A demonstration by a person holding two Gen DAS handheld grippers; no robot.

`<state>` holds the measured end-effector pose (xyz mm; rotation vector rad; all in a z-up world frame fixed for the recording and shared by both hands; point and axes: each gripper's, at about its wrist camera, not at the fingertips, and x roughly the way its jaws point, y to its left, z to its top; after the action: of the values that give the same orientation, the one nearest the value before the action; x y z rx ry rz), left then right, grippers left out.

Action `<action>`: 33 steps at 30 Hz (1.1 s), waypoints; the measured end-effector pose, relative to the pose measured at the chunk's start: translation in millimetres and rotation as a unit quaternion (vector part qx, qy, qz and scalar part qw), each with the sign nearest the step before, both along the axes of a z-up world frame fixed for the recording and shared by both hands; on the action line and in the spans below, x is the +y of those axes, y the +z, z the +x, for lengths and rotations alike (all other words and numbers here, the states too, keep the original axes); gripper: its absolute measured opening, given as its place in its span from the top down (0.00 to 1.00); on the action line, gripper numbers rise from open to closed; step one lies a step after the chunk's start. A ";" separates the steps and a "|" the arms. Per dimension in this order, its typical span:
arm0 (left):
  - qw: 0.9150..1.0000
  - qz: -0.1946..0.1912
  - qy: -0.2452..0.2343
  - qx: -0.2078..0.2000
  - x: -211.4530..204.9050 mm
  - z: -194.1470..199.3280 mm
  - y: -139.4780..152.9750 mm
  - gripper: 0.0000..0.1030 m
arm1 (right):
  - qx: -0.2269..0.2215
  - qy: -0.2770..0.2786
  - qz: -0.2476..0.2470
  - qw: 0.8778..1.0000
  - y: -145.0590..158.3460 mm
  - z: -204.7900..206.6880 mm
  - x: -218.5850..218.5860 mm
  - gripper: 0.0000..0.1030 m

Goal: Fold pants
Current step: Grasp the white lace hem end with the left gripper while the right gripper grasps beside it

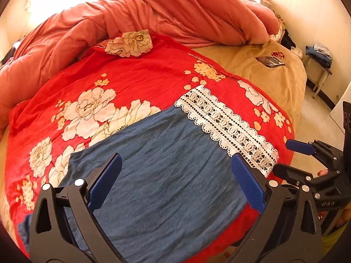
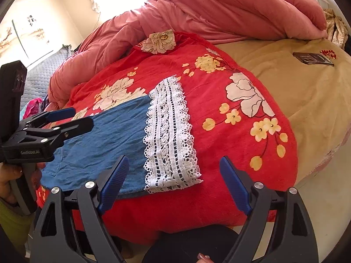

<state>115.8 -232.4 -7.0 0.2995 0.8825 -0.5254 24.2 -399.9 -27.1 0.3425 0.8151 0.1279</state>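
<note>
Blue pants (image 1: 166, 175) with a white lace hem (image 1: 228, 129) lie flat on a red floral blanket (image 1: 136, 81). In the right wrist view the pants (image 2: 105, 140) stretch left and the lace hem (image 2: 171, 138) sits in the middle. My left gripper (image 1: 175, 175) is open just above the blue cloth, holding nothing; it also shows at the left of the right wrist view (image 2: 74, 118). My right gripper (image 2: 173, 179) is open over the lace hem's near end, empty; it shows at the right of the left wrist view (image 1: 287, 155).
A bunched pink duvet (image 1: 153, 15) fills the back of the bed. A tan sheet (image 1: 274, 81) with a dark flat case (image 1: 271, 61) lies at the right. A stool with folded clothes (image 1: 319, 54) stands by the wall. The bed's front edge is near me.
</note>
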 end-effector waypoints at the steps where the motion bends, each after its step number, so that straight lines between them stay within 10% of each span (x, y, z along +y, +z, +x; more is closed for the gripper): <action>1: 1.000 0.002 0.000 0.002 -1.2 2.3 -1.7 0.09 | 0.001 0.000 0.000 1.000 -0.5 0.5 0.5 0.19; 24: 0.993 -0.037 -0.069 0.092 -28.4 88.1 -30.4 0.09 | 0.040 -0.011 0.053 0.998 -26.9 25.4 9.0 0.20; 33: 0.981 -0.035 -0.112 0.155 -57.6 140.8 -56.9 0.40 | 0.045 -0.016 0.030 0.998 -30.7 35.6 14.0 0.37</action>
<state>256.6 -290.0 -63.9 0.2591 1.1357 -0.8260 59.7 -386.0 -57.8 0.4210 0.8964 0.1082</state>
